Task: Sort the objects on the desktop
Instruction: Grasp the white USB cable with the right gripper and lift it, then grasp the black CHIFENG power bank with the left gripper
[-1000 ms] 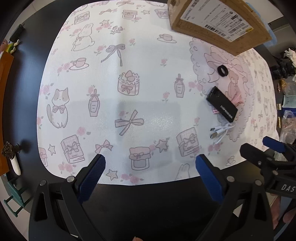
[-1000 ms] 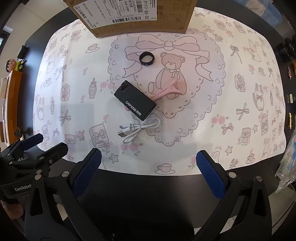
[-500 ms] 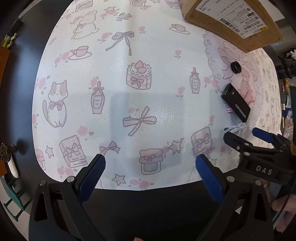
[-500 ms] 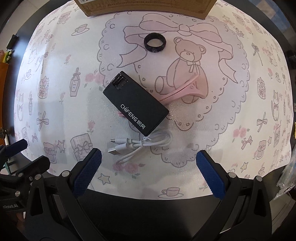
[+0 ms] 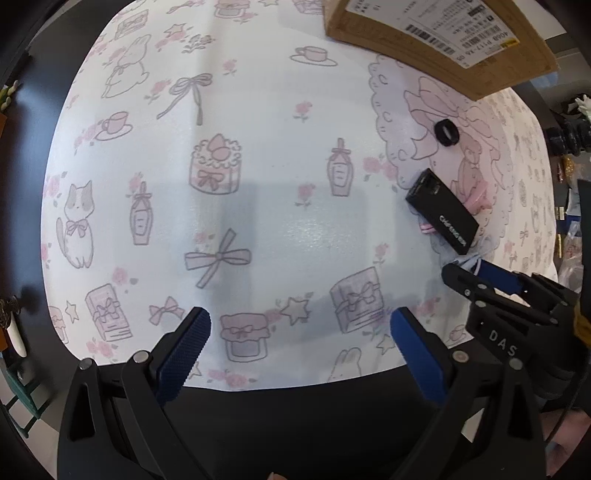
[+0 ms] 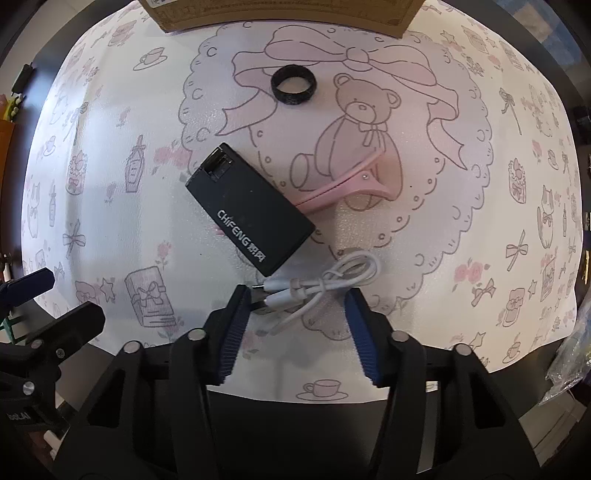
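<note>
A: Fingers of the right gripper?

B: Its jaws have just been closing, now partly open, either side of the coiled white charging cable; whether the pads press it, I cannot tell. It looks like the first pick. The left gripper gapes wide over bare mat, holding nothing.

A: Beyond?

B: The black rectangular power bank partly covers the pink plastic hair clip; farther lies a black ring. The brown cardboard box is cut off.

A patterned pink mat covers the dark table.
</note>
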Motion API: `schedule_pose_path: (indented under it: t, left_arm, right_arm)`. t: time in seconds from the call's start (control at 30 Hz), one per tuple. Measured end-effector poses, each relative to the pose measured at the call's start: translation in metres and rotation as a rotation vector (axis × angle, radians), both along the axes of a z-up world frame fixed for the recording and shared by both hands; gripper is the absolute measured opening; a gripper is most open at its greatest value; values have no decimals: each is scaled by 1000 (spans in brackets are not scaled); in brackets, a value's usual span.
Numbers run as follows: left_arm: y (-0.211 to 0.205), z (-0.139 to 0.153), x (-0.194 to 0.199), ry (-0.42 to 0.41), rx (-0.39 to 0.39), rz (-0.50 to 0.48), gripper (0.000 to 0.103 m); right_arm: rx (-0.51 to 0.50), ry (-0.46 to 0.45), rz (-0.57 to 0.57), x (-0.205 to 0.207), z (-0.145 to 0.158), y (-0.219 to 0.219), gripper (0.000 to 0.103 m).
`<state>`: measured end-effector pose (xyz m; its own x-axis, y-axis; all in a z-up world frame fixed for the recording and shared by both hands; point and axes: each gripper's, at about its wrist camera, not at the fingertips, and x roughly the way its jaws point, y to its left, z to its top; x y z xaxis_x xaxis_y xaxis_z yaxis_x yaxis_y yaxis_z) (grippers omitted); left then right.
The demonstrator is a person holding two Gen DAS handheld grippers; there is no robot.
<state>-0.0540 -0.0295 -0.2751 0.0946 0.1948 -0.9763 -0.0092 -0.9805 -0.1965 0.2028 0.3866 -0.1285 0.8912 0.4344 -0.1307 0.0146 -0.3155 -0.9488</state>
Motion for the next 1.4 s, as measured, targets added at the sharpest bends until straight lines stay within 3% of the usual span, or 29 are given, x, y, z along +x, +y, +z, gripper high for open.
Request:
schedule_pose_path:
  t: [0.1,0.3,0.73,1.4]
  left_arm:
    - [18,-1,-1,-1,8,-13,98]
    - [48,0,-2,5,18,-34,98]
    - [87,-4,-15,8,22,-20,98]
    - [124,-24,-56,-9,-5,-3,98]
  right_arm:
    - [11,5,-8,-1,14,3,18]
    - [15,8,-15,-1,40,4,8]
    - [26,22,-30,0,94,9,7]
    - [20,27,-49,-15,138,37,7]
